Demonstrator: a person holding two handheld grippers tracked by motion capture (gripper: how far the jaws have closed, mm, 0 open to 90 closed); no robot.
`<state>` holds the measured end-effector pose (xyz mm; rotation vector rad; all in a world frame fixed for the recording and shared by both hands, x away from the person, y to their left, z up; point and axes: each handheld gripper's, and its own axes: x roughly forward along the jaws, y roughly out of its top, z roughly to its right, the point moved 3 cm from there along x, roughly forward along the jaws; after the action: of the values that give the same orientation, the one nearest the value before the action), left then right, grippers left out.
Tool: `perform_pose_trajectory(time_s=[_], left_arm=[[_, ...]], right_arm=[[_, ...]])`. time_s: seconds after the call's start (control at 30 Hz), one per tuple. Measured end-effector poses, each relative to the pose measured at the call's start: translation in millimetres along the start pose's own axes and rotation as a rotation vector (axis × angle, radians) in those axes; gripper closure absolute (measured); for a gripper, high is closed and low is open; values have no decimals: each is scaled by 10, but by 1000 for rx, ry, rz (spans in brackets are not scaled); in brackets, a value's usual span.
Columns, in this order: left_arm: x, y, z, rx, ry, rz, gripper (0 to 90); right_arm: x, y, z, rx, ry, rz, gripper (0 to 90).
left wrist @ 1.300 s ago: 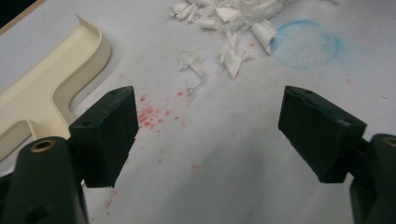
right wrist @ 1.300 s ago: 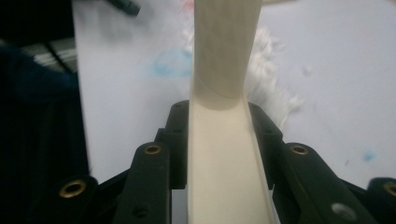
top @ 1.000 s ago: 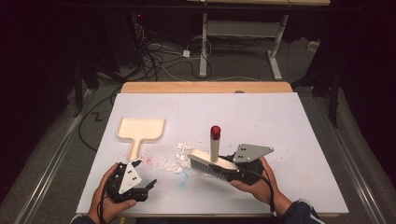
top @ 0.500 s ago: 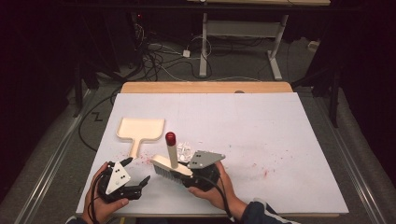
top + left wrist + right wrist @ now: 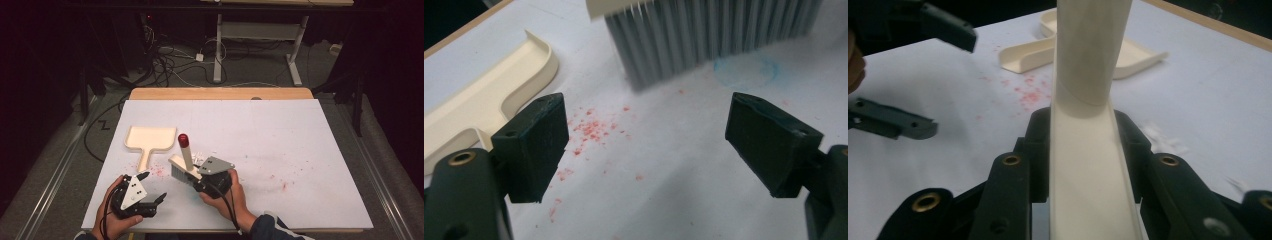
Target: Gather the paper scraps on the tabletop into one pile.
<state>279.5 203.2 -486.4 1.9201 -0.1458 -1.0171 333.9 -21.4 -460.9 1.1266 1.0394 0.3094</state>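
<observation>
We see a cream brush [image 5: 181, 167] with grey bristles and a red-tipped handle, a cream dustpan [image 5: 150, 140], red crumbs [image 5: 591, 129] scattered between black jaws, and a white table [image 5: 280, 140].

In my right gripper view the brush [image 5: 1088, 150] runs off the top and bottom edges, so I can't see its bristles or red tip there, and my jaws hide its sides. My left gripper view cuts the brush head off at the top edge; the dustpan [image 5: 479, 95] is cropped at the left, partly behind my jaw. From above, my right gripper [image 5: 197, 182] covers where the pads meet the brush, and the red crumbs [image 5: 157, 171] and white scraps [image 5: 200, 155] are too small to identify.
</observation>
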Motion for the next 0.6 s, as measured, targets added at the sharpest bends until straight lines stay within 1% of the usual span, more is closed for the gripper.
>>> perform_pose_trajectory(time_s=[0.1,0.13,0.2,0.23,0.3,0.33,0.43,0.47,0.5,0.57,0.6], left_arm=[[36,13,24,18,-4,-13,173],[46,19,34,21,-5,-15,173],[60,27,50,29,-10,-19,174],[69,29,57,28,-11,-20,173],[79,33,61,31,-10,-25,173],[82,35,63,31,-8,-25,171],[79,35,65,38,-6,-27,164],[79,32,66,34,-5,-24,164],[81,29,66,31,-7,-25,164],[84,24,65,33,-6,-30,164],[87,25,67,32,-6,-30,164]], right_arm=[[-89,-19,175,20,-46,-10,679],[-116,-27,227,36,-43,-9,679],[-178,-28,299,41,-47,-4,680],[-218,-18,315,44,-41,0,679],[-313,26,337,43,-11,21,679],[-374,52,352,32,-1,35,679],[-570,125,419,15,18,52,678],[-639,144,443,11,14,51,678],[-708,153,475,0,16,52,678],[-851,150,528,-9,36,59,678],[-943,136,566,-17,31,65,678]])
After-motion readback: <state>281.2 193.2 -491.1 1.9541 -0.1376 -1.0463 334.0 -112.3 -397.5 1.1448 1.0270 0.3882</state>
